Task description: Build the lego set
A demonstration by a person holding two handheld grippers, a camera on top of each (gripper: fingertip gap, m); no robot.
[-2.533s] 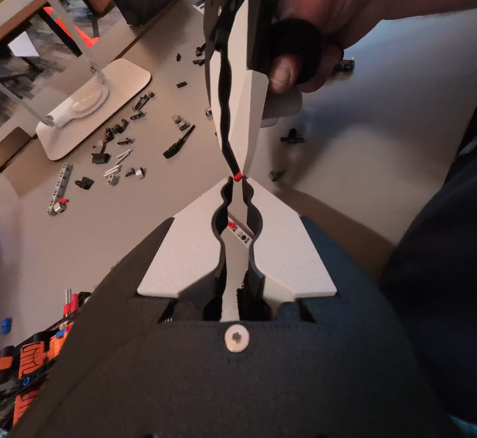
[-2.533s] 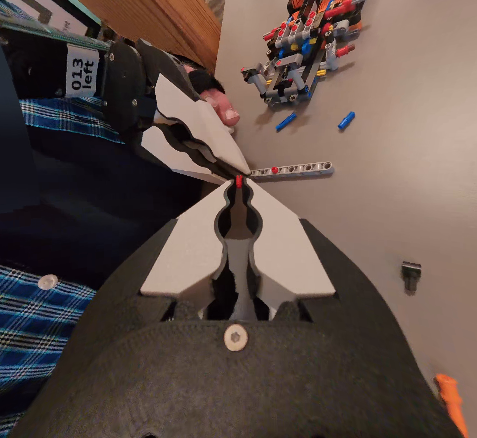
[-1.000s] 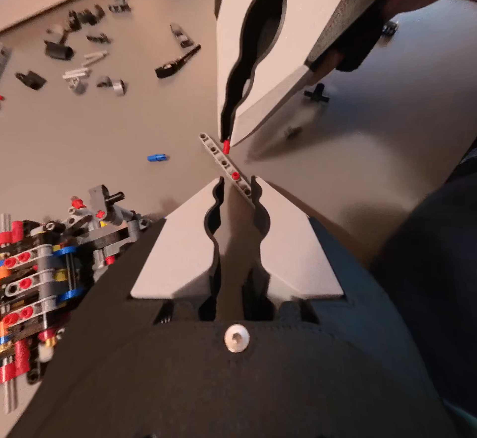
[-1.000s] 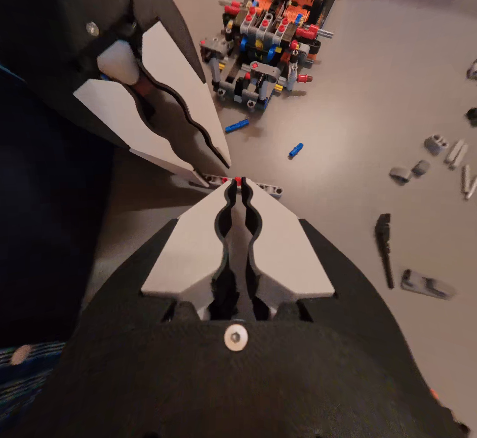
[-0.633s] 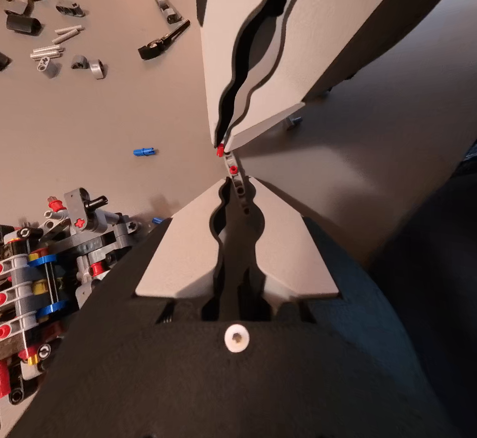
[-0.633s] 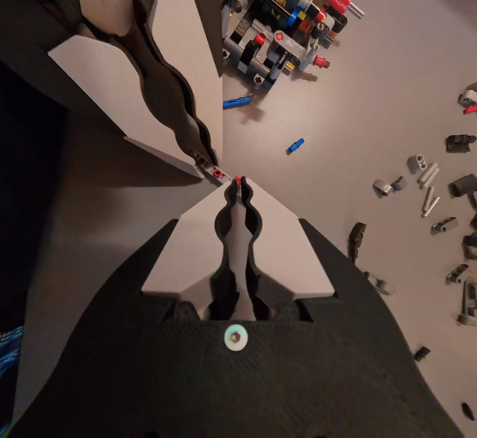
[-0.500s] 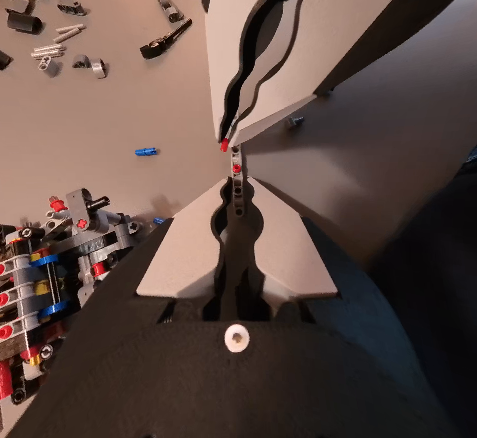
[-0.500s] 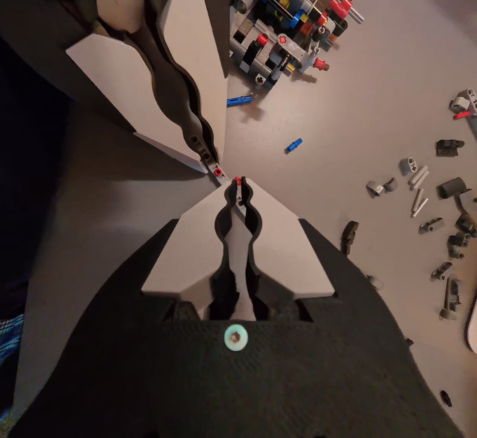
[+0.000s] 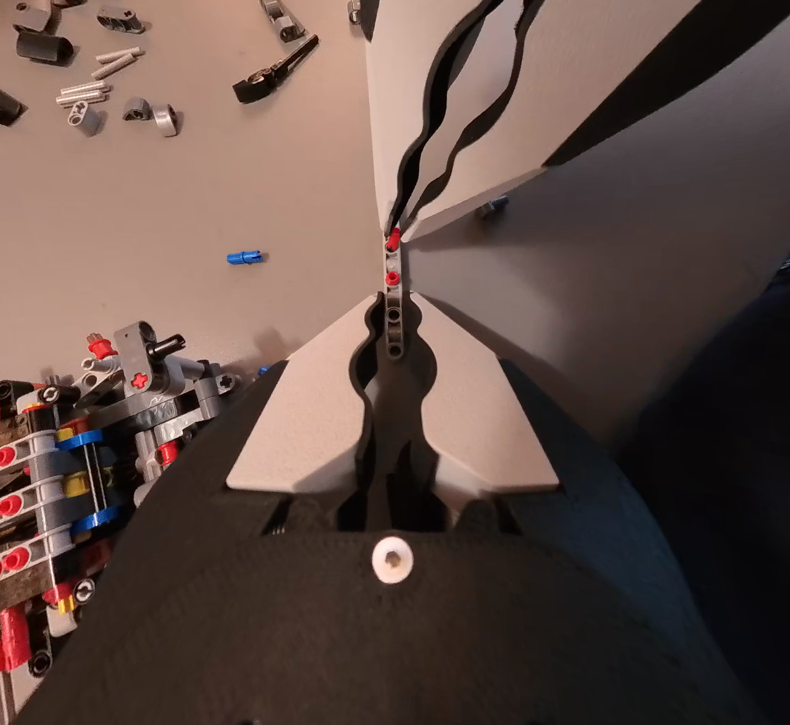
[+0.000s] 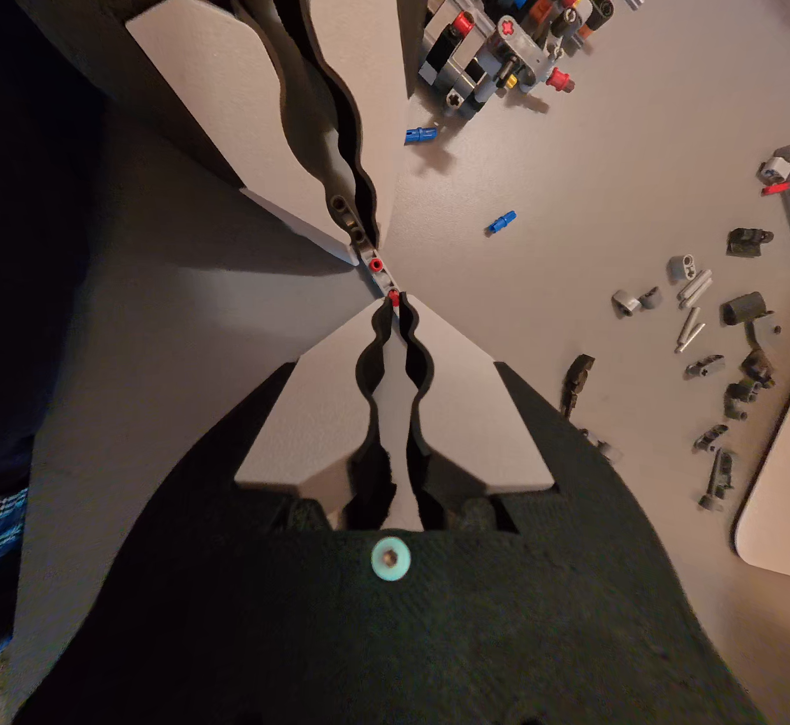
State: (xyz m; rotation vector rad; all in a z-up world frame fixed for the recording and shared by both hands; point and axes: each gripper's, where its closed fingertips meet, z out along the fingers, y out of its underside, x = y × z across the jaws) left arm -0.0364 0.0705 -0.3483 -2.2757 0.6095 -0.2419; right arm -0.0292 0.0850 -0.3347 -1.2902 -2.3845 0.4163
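My left gripper [image 9: 394, 298] is shut on a grey holed beam [image 9: 393, 315] and holds it above the table, its free end pointing away. One red pin [image 9: 392, 277] sits in a hole of the beam. My right gripper [image 10: 396, 303] is shut on a second red pin [image 10: 394, 297] and holds it at the beam's end hole [image 10: 387, 283]. In the left wrist view the right gripper [image 9: 398, 226] comes in from above with that pin [image 9: 393, 239]. In the right wrist view the left gripper [image 10: 363, 245] holds the beam [image 10: 355, 230] from the upper left.
The partly built lego model [image 9: 64, 456] lies at the lower left, also in the right wrist view [image 10: 534, 8] at the top. Blue pins [image 9: 246, 257] [image 10: 421, 134] [image 10: 501, 221] lie on the table. Several loose grey and black parts [image 9: 98, 76] [image 10: 718, 341] are scattered. A white tray corner [image 10: 765, 503] is at the right.
My left gripper picked the beam up off the table and turned it in line with its fingers. My right gripper brought the red pin to the beam's end hole.
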